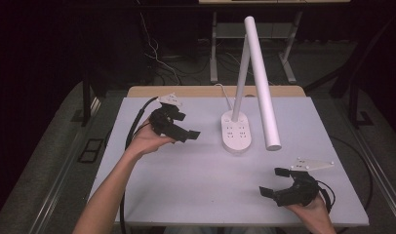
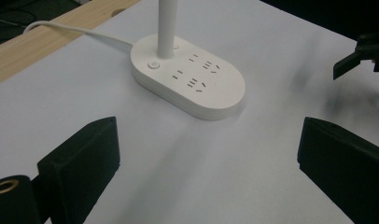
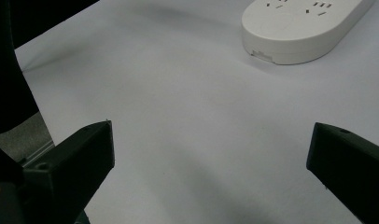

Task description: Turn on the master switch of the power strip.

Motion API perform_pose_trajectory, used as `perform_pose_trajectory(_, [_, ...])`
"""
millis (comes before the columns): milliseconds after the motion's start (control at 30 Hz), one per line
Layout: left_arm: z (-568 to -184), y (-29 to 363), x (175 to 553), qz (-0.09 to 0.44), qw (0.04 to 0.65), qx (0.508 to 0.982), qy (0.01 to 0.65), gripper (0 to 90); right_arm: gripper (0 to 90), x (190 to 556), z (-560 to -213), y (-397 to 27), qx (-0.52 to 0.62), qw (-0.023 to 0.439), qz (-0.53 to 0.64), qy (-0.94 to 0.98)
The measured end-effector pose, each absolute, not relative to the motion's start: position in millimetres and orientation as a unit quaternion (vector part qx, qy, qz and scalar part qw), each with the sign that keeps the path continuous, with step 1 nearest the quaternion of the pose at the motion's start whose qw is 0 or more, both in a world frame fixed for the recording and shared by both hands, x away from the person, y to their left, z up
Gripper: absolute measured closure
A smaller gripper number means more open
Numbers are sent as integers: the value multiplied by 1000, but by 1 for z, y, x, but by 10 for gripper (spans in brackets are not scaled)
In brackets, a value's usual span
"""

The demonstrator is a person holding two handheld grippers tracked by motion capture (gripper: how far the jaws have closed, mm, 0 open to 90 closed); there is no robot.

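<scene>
**Closing in on the lamp base with the left gripper**

The white desk lamp base (image 1: 236,131) sits near the middle of the table (image 1: 196,180), an oval block with socket holes on top and a small round button (image 2: 153,65) beside the stem. Its upright stem (image 1: 241,80) rises from the far end of the base, and the long lamp head (image 1: 262,83) slopes down toward 5 o'clock from the hinge, ending above the table at the base's right. A white cable (image 2: 75,30) leaves the base toward 12 o'clock, over the wooden edge (image 1: 186,91).

The left gripper (image 1: 186,135) hovers just at 9 o'clock of the base, jaws spread wide and holding nothing. The likely step is reaching for the button or the stem. To do it well, I would keep the approach low and level and aim one jaw tip squarely at the button, since the base looks light and could slide if pushed sideways.

The right gripper (image 1: 274,181) waits at 5 o'clock, well apart from the base, jaws likewise wide and empty. It could steady the base's near end if needed.
</scene>
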State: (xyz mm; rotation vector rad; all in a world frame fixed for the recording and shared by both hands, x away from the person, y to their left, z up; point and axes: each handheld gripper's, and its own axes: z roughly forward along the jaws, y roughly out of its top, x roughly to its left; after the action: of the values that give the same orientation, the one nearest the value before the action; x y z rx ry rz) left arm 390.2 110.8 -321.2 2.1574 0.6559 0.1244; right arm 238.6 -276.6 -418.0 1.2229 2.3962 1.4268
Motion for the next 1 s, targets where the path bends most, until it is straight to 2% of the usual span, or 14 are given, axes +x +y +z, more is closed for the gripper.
perform_pose_trajectory(1000, [-310, 79, 439, 61, 418, 866, 269, 59, 4, 238, -418, -279, 401, 46, 470, 785])
